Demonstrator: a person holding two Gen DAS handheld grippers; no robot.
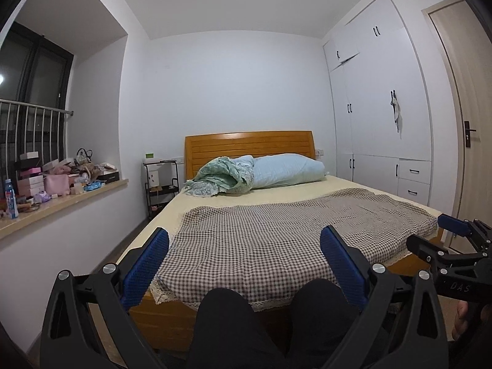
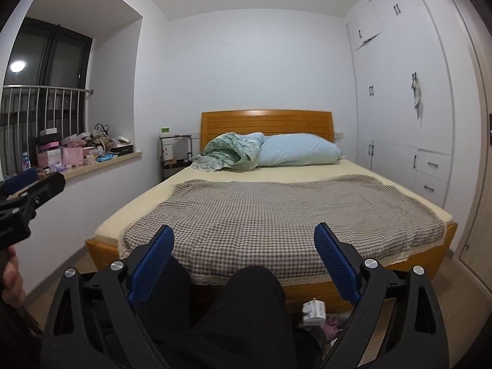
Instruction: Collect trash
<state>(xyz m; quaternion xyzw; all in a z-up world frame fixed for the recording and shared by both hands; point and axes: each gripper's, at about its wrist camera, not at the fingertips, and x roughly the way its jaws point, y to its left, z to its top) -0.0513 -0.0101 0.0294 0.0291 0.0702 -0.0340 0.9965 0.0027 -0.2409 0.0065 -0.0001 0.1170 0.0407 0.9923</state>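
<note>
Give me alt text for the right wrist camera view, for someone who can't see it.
The open right gripper points at a wooden bed covered by a checkered blanket, above the seated person's dark-trousered knees. A small white carton lies on the floor at the bed's foot; a cluttered windowsill runs along the left.

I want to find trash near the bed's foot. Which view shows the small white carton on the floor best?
The right wrist view: the white carton lies on the floor by the bed's foot, beside the person's knee. The left wrist view doesn't show it.

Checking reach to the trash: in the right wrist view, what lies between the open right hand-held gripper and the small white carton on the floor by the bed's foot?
The person's dark-trousered knee partly intervenes before the white carton; the right hand-held gripper holds nothing.
</note>
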